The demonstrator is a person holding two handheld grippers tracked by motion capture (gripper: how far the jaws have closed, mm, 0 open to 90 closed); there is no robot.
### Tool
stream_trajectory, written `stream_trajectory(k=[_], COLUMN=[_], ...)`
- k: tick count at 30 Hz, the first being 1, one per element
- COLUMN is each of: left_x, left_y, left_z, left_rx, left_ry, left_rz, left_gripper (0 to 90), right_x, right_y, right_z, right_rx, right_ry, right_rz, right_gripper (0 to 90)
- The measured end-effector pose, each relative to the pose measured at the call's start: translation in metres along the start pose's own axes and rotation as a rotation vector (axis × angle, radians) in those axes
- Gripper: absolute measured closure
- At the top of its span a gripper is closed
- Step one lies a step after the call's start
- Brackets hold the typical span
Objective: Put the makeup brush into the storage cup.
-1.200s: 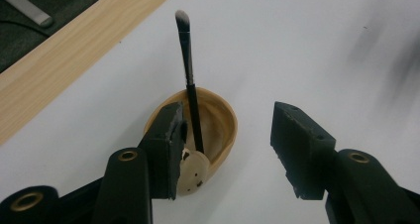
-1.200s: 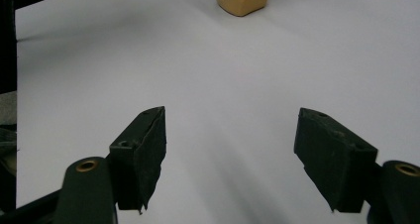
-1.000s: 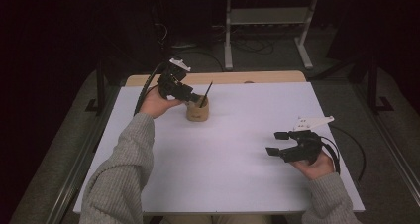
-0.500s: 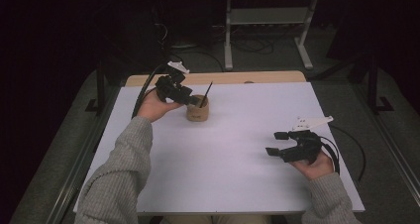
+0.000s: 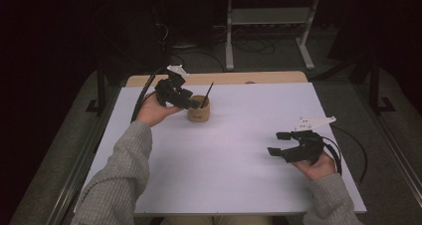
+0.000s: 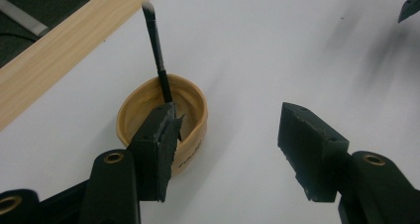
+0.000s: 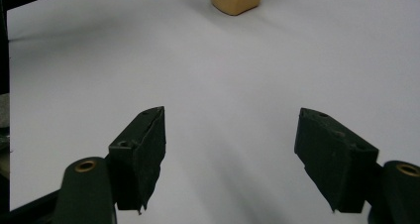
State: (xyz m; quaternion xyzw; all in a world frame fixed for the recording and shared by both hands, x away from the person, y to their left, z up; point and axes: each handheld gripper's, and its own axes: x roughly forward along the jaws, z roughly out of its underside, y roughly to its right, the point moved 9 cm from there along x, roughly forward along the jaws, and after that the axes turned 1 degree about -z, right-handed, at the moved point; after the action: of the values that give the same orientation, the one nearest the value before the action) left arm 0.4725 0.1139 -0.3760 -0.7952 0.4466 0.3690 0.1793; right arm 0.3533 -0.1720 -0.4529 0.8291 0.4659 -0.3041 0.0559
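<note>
Left gripper view – brush (image 6: 157,55) upright in tan cup (image 6: 190,149), left tool (image 6: 228,149) opening, empty; right tool (image 7: 230,157) wide, empty

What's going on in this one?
A person at a white table holds a gripper in each hand. The left gripper is at a small tan cup with a black brush standing in it, bristles up. Its jaws have just been opening, and nothing is between them; the brush leans in the cup, apart from the pads. The right gripper hovers open over bare table near the front right.
</note>
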Motion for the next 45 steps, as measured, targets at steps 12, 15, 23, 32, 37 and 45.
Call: stream_trajectory(k=[12, 15, 23, 32, 37, 45], left_x=[-0.001, -0.001, -0.002, 0.0, -0.001, 0.0], left_y=[0.011, 0.014, 0.021, 0.028, 0.029, 0.034], left_z=[0.008, 0.008, 0.014, 0.023, 0.029, 0.039], left_rx=[0.017, 0.011, 0.018, 0.024, 0.018, 0.011], left_ry=[-0.01, 0.01, 0.003, -0.001, -0.001, -0.001], left_rz=[0.0, 0.002, 0.006, 0.008, 0.006, 0.009], left_gripper=[35.3, 34.6, 32.7, 30.5, 29.3, 27.2], right_x=[0.001, 0.001, 0.001, 0.002, 0.003, 0.003], right_y=[0.0, 0.001, 0.002, 0.002, 0.002, 0.003], right_z=[0.0, 0.0, 0.001, 0.001, 0.002, 0.002], right_rx=[-0.001, -0.001, 0.004, -0.001, 0.005, 0.002], right_ry=[-0.001, -0.003, -0.005, -0.006, -0.01, -0.012], right_rz=[0.001, 0.003, 0.003, 0.005, 0.006, 0.01], right_gripper=[26.6, 26.5, 26.3, 26.1, 26.0, 25.9])
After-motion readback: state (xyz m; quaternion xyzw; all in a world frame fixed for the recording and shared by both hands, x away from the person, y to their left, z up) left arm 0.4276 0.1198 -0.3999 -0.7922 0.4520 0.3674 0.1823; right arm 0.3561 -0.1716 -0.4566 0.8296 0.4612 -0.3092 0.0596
